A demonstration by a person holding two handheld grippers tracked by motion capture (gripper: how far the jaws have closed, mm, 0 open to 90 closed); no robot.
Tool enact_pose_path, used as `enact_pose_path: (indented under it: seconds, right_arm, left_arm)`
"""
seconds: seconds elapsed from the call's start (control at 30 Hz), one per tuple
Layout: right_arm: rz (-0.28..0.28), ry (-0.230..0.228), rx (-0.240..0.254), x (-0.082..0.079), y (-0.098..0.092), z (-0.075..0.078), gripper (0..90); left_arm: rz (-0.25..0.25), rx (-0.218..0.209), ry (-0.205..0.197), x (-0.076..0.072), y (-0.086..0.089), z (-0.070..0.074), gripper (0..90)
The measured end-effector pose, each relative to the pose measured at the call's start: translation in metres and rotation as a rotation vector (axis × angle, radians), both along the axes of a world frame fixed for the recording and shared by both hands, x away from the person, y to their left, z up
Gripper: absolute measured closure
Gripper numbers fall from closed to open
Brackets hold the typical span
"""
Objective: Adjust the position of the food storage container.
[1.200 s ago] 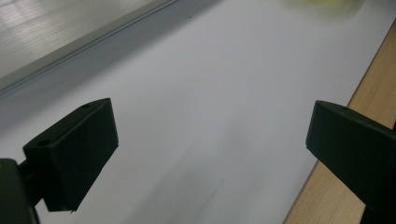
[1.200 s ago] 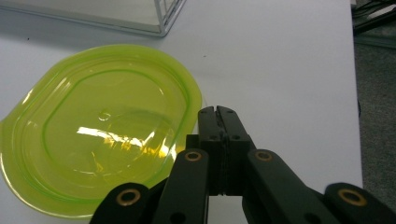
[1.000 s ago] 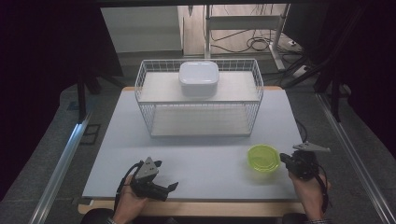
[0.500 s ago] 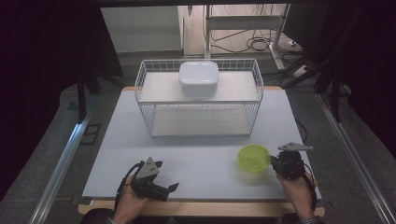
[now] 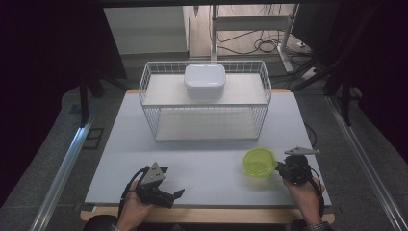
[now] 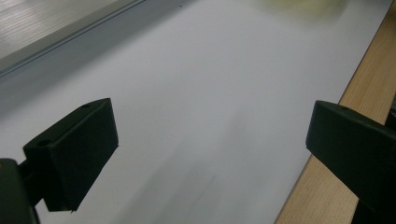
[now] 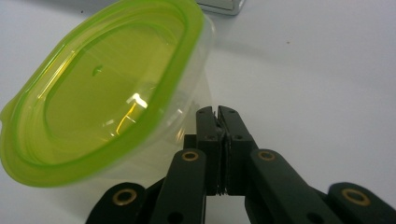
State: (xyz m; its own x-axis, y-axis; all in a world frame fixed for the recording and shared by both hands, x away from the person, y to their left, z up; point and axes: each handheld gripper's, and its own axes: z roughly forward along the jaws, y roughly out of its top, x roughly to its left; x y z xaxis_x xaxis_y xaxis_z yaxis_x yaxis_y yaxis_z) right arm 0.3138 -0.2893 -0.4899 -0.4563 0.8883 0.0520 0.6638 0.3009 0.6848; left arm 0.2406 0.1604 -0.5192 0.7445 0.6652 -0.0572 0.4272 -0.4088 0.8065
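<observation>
A pale table (image 5: 202,159) seen from above, with a white wire basket (image 5: 206,103) at upper centre and a white lidded box (image 5: 205,81) on its top shelf. At lower right, the right gripper (image 5: 280,168) touches the edge of a small clear tub with a lime-green lid (image 5: 259,162), which sits tilted on the table. In the right gripper view the two black jaws are pressed together with nothing between them, their tips against the tub's (image 7: 107,93) clear wall just under the lid rim. At lower left, the left gripper (image 5: 174,194) rests on the table, jaws wide apart and empty. Pushing well probably means keeping the closed tips low on the wall and moving slowly, so the tub slides rather than tips over.
</observation>
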Motion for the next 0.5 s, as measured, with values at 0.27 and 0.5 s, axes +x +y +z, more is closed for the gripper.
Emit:
enact_pose_path:
  seconds: [0.27, 0.5]
  right_arm:
    - [-0.002, 0.038, 0.038, 0.005, -0.006, -0.007, 86.9]
    - [0.042, 0.065, 0.065, 0.01, 0.003, -0.013, 86.8]
  left_arm:
    - [-0.004, 0.011, 0.007, 0.0, -0.001, -0.001, 2.1]
    - [0.0, 0.017, 0.008, 0.001, -0.002, -0.002, 2.2]
